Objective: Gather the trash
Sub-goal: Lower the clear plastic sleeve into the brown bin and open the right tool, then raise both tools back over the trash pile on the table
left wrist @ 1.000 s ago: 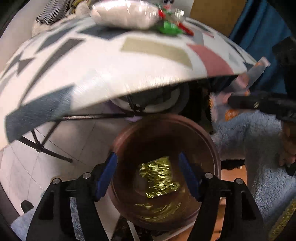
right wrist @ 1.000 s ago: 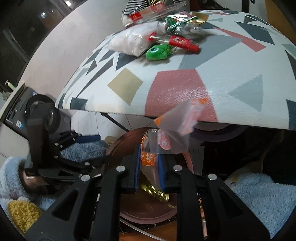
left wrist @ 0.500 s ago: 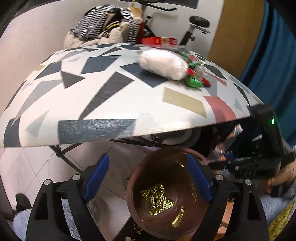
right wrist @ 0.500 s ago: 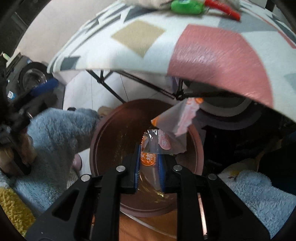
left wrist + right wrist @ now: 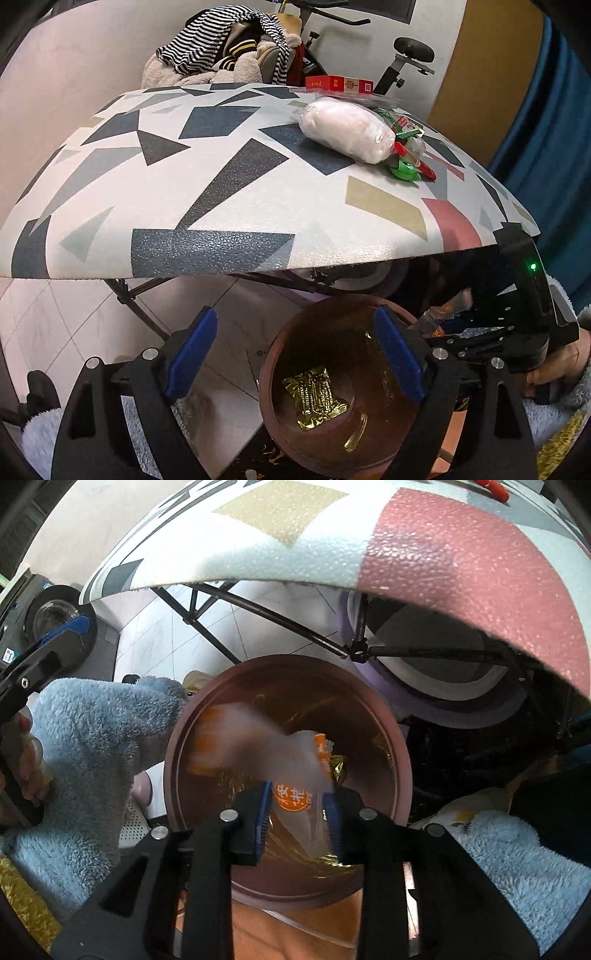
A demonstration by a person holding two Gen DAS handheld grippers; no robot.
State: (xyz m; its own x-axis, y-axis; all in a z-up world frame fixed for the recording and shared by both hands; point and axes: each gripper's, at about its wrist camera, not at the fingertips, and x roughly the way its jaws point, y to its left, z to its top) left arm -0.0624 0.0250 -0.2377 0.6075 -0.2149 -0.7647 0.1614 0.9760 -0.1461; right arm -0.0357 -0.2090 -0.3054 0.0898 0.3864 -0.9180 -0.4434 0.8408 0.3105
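A round brown bin (image 5: 332,387) stands on the floor below the patterned table (image 5: 221,177); it also shows in the right wrist view (image 5: 288,686). A gold foil wrapper (image 5: 314,398) lies inside it. My left gripper (image 5: 291,358) is open and empty above the bin's left rim. My right gripper (image 5: 298,812) is over the bin with its jaws parted. A clear wrapper with orange print (image 5: 295,775) is blurred and loose between the pads, over the bin's mouth. The right gripper's body shows in the left wrist view (image 5: 509,332).
On the table lie a white plastic bag (image 5: 347,129), a green wrapper (image 5: 404,170), red wrappers and a red box (image 5: 338,84). Clothes are piled on an exercise bike (image 5: 236,55) behind. Black table legs (image 5: 258,616) cross above the bin. Blue fleece sleeves (image 5: 96,738) flank it.
The right gripper's jaws have parted and the orange-print wrapper has come loose, blurring over the bin. The left gripper has drawn back to the left of the bin.
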